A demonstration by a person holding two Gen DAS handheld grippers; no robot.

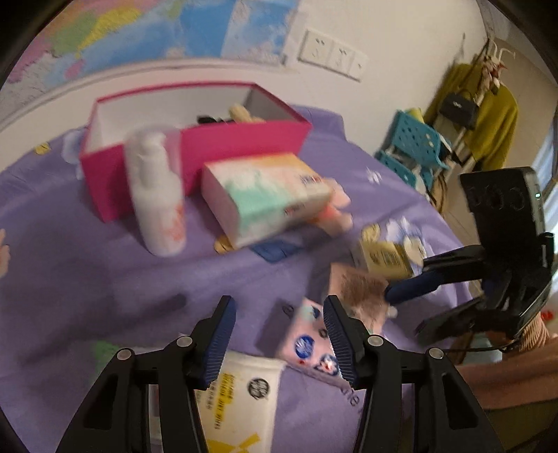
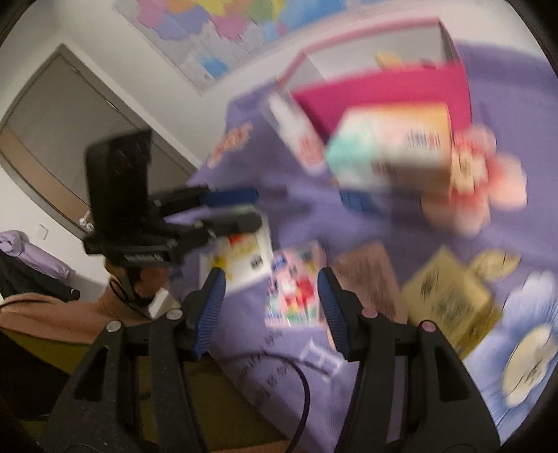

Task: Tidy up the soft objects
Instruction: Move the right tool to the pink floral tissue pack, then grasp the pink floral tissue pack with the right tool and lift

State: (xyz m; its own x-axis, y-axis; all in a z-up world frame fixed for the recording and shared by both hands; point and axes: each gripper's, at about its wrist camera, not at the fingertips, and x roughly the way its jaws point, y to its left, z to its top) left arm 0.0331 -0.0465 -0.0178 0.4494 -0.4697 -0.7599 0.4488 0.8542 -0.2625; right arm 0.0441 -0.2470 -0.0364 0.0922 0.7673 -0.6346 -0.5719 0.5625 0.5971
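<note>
L claw (image 1: pixel 279 343) seen part-open, nothing gripped, over white wipes pack (image 1: pixel 240 400) & pink tissue pack (image 1: pixel 307 345) | R claw (image 2: pixel 270 313) part-open, empty, above same pink pack | purple bedsheet (image 1: pixel 69 261) strewn w/ items | tissue box (image 1: pixel 268 195) propped beside open pink box (image 1: pixel 209 146), lotion bottle (image 1: pixel 157 195) upright nearby

White wall (image 1: pixel 401 31) behind, large coloured map (image 1: pixel 146 31) pinned on it; row of white wall sockets (image 1: pixel 333 54) beside map; purple printed cloth (image 1: pixel 69 244) over surface; teal perforated rack (image 1: pixel 415 146) at right; mustard garments and black bag on coat stand (image 1: pixel 477 104); grey-framed door (image 2: pixel 69 139) seen from right wrist; frames blurred.
</note>
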